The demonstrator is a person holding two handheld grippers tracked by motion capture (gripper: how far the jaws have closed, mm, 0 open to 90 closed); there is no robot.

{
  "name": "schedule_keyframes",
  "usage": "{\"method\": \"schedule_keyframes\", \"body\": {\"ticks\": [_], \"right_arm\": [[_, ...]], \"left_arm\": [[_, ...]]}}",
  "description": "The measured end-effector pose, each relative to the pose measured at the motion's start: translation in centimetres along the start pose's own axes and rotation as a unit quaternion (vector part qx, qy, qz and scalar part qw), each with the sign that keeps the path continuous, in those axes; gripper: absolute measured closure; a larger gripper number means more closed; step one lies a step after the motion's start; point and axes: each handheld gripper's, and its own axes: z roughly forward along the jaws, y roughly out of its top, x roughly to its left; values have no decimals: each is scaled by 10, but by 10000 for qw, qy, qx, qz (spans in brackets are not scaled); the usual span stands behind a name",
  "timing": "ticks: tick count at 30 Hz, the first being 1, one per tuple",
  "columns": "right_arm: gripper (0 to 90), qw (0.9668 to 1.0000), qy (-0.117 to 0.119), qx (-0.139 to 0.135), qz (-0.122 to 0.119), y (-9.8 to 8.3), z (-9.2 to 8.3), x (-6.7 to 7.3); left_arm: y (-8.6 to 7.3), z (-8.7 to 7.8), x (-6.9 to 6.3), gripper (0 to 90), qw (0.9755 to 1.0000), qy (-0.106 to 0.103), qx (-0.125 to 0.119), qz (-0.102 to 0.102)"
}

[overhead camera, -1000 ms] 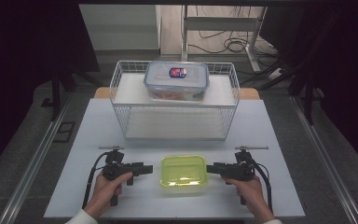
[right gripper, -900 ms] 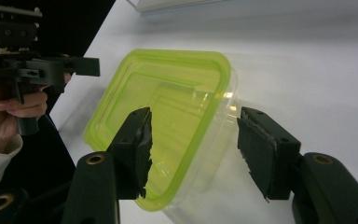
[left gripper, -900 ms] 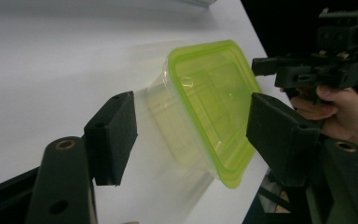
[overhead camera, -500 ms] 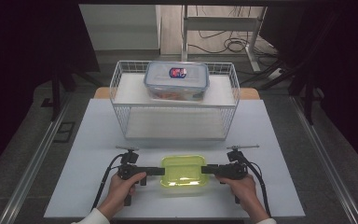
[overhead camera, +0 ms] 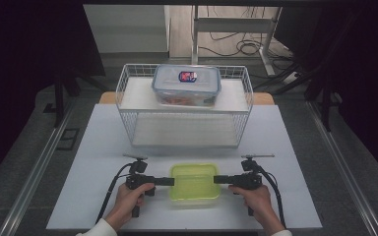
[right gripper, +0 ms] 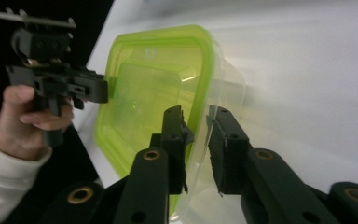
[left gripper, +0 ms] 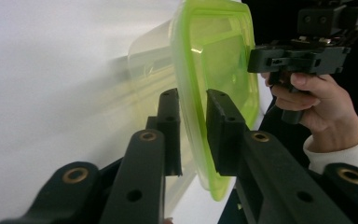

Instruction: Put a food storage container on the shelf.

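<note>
Now straddling opposite rims of the green-lidded container (overhead camera: 195,183): left gripper (left gripper: 192,119) and right gripper (right gripper: 198,128), jaws narrowly parted. Beyond, open white table (overhead camera: 103,137) before the wire basket (overhead camera: 184,110).

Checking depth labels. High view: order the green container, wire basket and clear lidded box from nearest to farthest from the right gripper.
1. Green container: right beside the right gripper, whose jaws straddle its right edge at the near side of the table.
2. Wire basket: behind the container, mid-table.
3. Clear lidded box: farthest, on the basket's upper shelf at the back.
</note>
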Motion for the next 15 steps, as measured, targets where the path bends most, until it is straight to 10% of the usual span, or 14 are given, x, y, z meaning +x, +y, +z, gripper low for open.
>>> {"method": "schedule_keyframes", "body": {"ticks": [15], "right_arm": [[803, 9996, -64, -132, -254, -1, -10, 14]], "left_arm": [[-2, -9, -12, 820, 9996, -106, -168, 181]]}}
